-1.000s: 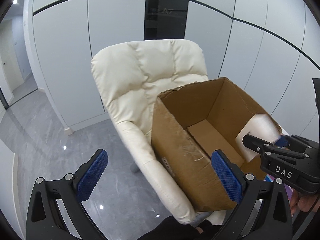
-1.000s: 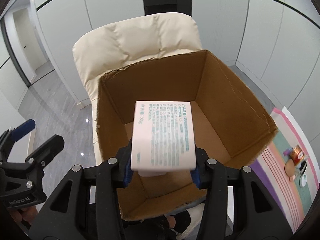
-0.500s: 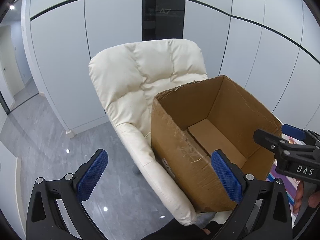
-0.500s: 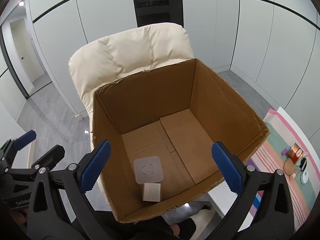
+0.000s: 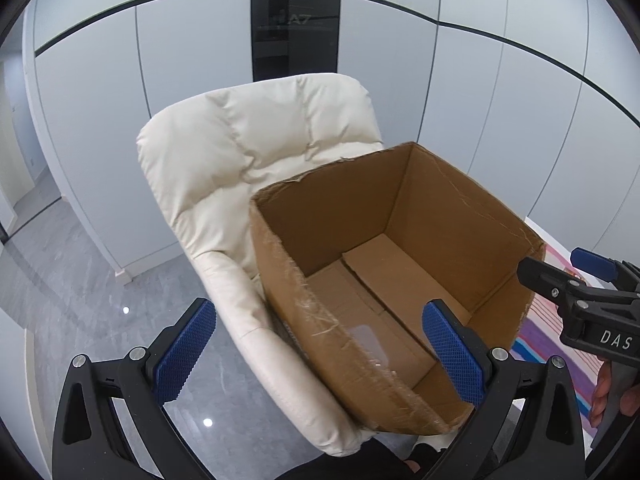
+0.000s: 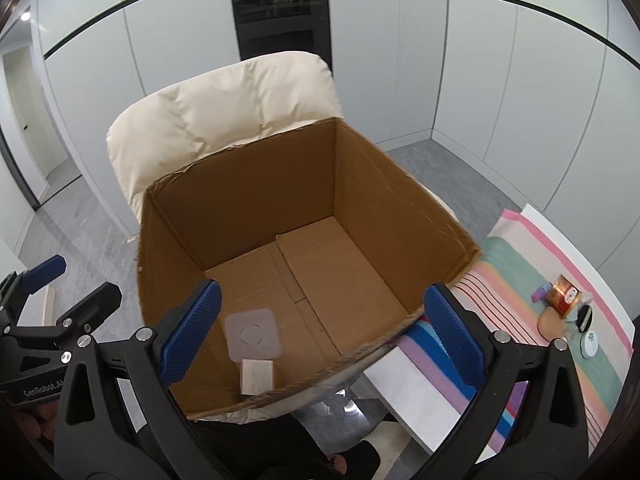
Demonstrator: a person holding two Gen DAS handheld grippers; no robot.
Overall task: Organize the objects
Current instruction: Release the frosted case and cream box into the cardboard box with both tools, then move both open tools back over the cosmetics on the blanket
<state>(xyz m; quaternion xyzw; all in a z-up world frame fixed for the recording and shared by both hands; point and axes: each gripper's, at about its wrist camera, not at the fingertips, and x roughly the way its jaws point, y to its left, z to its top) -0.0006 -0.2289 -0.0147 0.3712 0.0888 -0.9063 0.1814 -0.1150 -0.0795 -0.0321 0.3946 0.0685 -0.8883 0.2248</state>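
Note:
An open cardboard box (image 6: pixel 248 196) stands on the seat of a cream padded chair (image 6: pixel 224 112). On the box floor, near its front left corner, lie a flat white square pack (image 6: pixel 252 334) and a small white carton (image 6: pixel 257 376). My right gripper (image 6: pixel 320 320) hovers over the box's near rim, open, with nothing between its blue pads (image 6: pixel 452 320). My left gripper (image 5: pixel 320 344) is open too, empty, above the box's left wall (image 5: pixel 320 320). Each gripper shows at the edge of the other's view: the right gripper (image 5: pixel 580 280), the left gripper (image 6: pixel 60 292).
Right of the chair a white table (image 6: pixel 404 380) carries a striped cloth (image 6: pixel 516 280) with a gold jar (image 6: pixel 564 294), a round white lid (image 6: pixel 591 344) and other small items. Grey tiled floor (image 5: pixel 100 300) lies to the left, white wall panels behind.
My right gripper opened and let go of the white printed pack, which now lies on the box floor. Both grippers drew back a little, the right one sideways off the box.

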